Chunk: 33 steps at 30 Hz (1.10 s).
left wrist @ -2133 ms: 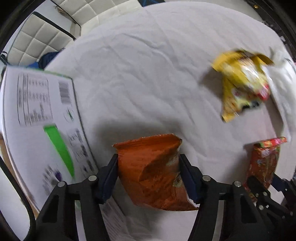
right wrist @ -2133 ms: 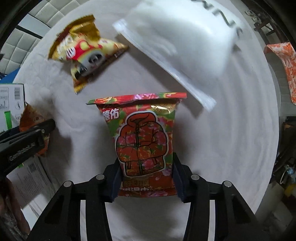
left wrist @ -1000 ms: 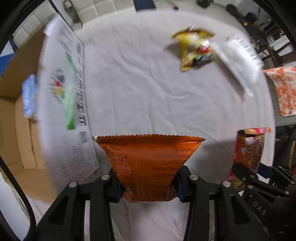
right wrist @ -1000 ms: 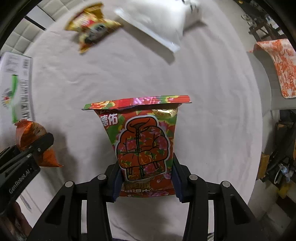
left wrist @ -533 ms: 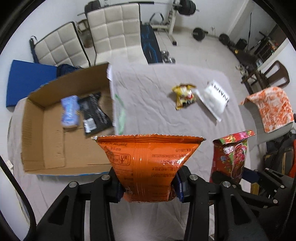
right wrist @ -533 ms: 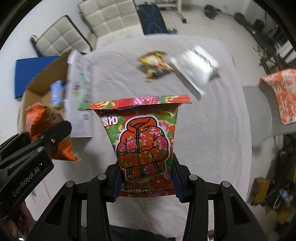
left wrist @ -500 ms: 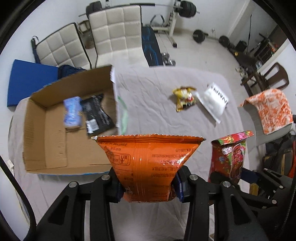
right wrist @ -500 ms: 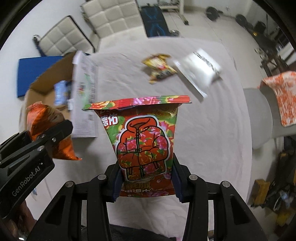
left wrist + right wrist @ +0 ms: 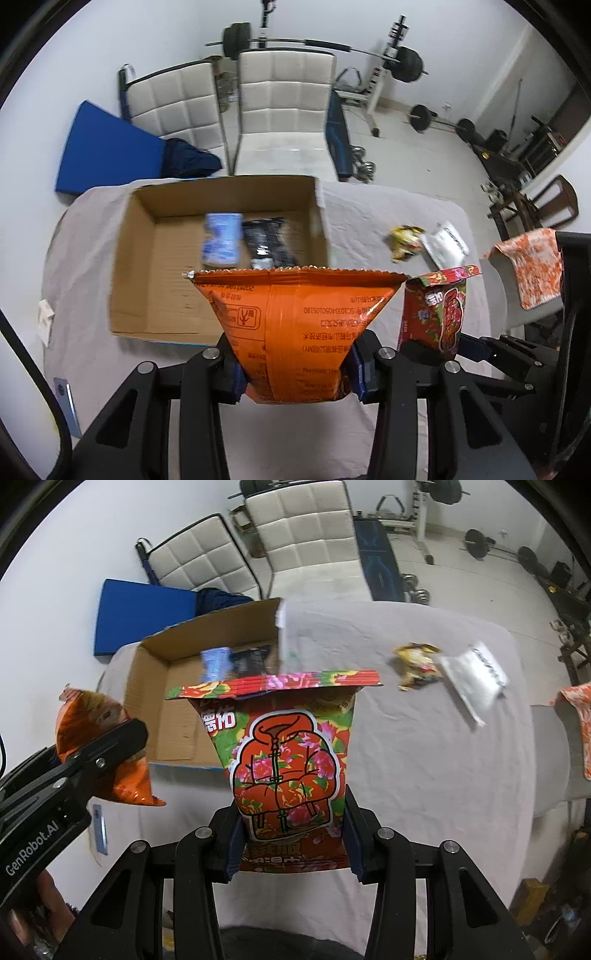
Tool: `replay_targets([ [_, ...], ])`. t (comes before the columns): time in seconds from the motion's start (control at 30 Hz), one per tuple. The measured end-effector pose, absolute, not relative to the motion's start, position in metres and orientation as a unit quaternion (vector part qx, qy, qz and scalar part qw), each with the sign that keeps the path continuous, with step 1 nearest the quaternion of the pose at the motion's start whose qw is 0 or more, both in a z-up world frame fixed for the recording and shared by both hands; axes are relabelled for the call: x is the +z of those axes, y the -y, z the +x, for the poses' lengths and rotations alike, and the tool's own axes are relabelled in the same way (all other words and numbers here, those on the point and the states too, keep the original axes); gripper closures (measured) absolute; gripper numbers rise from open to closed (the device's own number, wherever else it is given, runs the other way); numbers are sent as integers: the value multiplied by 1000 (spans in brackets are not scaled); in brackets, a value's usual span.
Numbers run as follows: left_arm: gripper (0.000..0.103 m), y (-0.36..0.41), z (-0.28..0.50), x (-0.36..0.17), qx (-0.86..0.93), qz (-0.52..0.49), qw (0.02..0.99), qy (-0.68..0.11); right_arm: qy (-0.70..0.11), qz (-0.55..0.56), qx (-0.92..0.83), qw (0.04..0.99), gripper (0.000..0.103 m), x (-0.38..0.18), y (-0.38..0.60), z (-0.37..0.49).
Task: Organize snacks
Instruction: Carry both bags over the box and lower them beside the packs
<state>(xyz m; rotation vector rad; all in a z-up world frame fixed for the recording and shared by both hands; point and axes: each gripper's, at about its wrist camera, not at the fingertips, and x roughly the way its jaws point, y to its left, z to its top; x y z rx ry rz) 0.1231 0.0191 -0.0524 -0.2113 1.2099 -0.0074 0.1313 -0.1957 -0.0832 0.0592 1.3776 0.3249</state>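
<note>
Nearest, the left tongs point(image 9: 295, 373) are clamped on the bottom of an orange bag point(image 9: 295, 317), held up above the worktop point(image 9: 388, 218). Just to their right, the right tongs point(image 9: 293, 843) pinch a red bag point(image 9: 288, 760) printed with a flowered jacket, also held in the air. The lower edges of both bags are hidden between the pads.

Below lies the worktop under a pale grey cloth. An open box point(image 9: 147, 266) stands on its left half; inside lie a blue packet point(image 9: 221, 240) and a black packet point(image 9: 267, 242), both blurred. On the right half a yellow bag point(image 9: 404, 242) touches a white pouch point(image 9: 445, 243); their print is too small to read. A small blue-edged item near the left edge is hard to make out.

Beyond stand two white padded chairs point(image 9: 284, 110), a blue mat point(image 9: 107, 151) on the floor, and a barbell rack point(image 9: 388, 62) against the far wall. At far right an orange patterned cloth point(image 9: 532, 266) drapes a seat, partly cut off.
</note>
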Motion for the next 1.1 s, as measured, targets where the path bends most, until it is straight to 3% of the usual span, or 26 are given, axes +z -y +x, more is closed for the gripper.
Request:
replay_targets([
  [0.33, 64, -104, 148, -83, 46, -90, 810, -578, -639, 3, 169, 750, 56, -108, 106, 165],
  [1.1, 64, -188, 262, -274, 48, -63, 703, -707, -727, -9, 83, 681, 56, -279, 37, 241],
])
